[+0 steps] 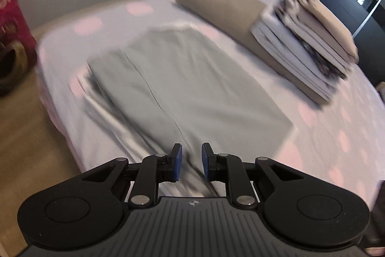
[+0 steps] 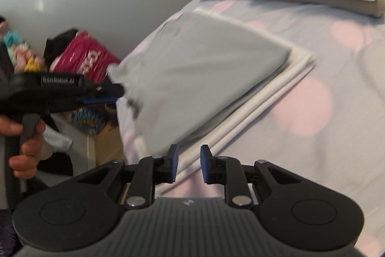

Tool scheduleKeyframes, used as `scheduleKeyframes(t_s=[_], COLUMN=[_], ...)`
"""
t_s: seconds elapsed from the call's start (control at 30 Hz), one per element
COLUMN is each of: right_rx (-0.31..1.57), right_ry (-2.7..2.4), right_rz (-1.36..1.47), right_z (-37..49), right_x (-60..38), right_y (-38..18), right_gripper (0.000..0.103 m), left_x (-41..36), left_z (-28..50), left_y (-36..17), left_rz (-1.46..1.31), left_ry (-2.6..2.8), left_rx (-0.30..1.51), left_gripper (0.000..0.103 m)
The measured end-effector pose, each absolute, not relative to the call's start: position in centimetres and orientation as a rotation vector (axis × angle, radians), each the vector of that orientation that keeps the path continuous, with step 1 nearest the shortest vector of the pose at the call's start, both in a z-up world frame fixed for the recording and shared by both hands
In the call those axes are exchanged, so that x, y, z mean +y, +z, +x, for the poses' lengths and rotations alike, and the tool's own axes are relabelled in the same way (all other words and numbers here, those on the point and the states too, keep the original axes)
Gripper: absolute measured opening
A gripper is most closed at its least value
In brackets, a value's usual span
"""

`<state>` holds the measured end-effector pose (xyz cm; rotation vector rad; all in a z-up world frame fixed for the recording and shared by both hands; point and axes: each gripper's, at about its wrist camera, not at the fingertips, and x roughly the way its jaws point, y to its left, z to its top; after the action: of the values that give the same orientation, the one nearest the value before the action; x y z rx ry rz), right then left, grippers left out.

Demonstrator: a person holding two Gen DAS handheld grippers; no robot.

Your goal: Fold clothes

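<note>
Two grippers at work over the bed (image 1: 341, 134), neither gripping anything. Left gripper (image 1: 191, 161): held low and nearly level, pointed along the length of the grey folded garment (image 1: 187, 78), jaws parted by a moderate gap with only the near, rumpled end of that cloth showing below and between them. Seen from the right wrist view, gripped from underneath by a hand (image 2: 26, 136) curled around its handle, with the tip right at the garment's raised corner; could not tell from that side whether touching. Right gripper (image 2: 189, 164): tilted down toward the mattress, jaws parted about as wide, nothing between the pads, poised just short of the garment's layered white edge. Lay directly ahead of both tools, flat on the dotted sheet. Further ahead and to the right of the left gripper, a stack of folded clothes (image 1: 310, 40) resting on a beige bundle (image 1: 223, 4). Off to the right gripper's left, beyond the bed, a pink bag (image 2: 84, 57).
</note>
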<state>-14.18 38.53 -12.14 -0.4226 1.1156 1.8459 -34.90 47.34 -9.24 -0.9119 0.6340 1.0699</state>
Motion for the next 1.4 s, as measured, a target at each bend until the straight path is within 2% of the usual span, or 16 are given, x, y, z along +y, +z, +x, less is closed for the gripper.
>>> scheduleKeyframes(t_s=[0.17,0.33,0.47,0.57,0.87,0.9,0.93,0.97,1.13,1.4], right_rx=[1.097,0.959,0.797,0.690,0.588,0.583,0.576,0.566,0.485,0.460], right_ry=[1.865,1.901,1.939,1.979,2.002,2.001,1.999,1.999,2.011,1.999], right_rz=[-0.432,-0.554,-0.669,-0.668,-0.666,-0.663,-0.659,-0.657,-0.751,-0.839], right_z=[-16.2,-18.3,-20.3,-20.7,-20.2,-20.2,-20.1,-20.0,-21.3,-23.4], right_x=[38.3,38.3,38.8,38.2,38.2,38.3,38.3,38.3,38.2,39.3], right_y=[-12.3,-11.8,-12.2,-11.5,-11.1,-11.0,-11.0,-10.9,-11.4,-12.9], right_gripper=[0.025,0.025,0.016,0.016,0.016,0.016,0.016,0.017,0.018,0.017], left_x=[46.0,45.9,46.3,46.6,47.8,48.0,48.1,48.2,48.9,49.1], left_z=[-34.1,-33.6,-33.4,-33.4,-34.0,-34.0,-34.1,-34.2,-34.8,-34.5], left_y=[-10.1,-11.5,-12.5,-13.0,-13.7,-13.8,-13.7,-13.6,-12.9,-13.2], left_rz=[-0.976,-1.054,-1.105,-1.128,-1.229,-1.235,-1.237,-1.233,-1.227,-1.220], left_ry=[0.979,0.908,0.892,0.891,0.863,0.856,0.852,0.854,0.854,0.852], left_rx=[0.667,0.678,0.676,0.665,0.575,0.564,0.547,0.520,0.436,0.452], left_gripper=[0.015,0.015,0.017,0.019,0.022,0.020,0.008,0.006,0.004,0.004])
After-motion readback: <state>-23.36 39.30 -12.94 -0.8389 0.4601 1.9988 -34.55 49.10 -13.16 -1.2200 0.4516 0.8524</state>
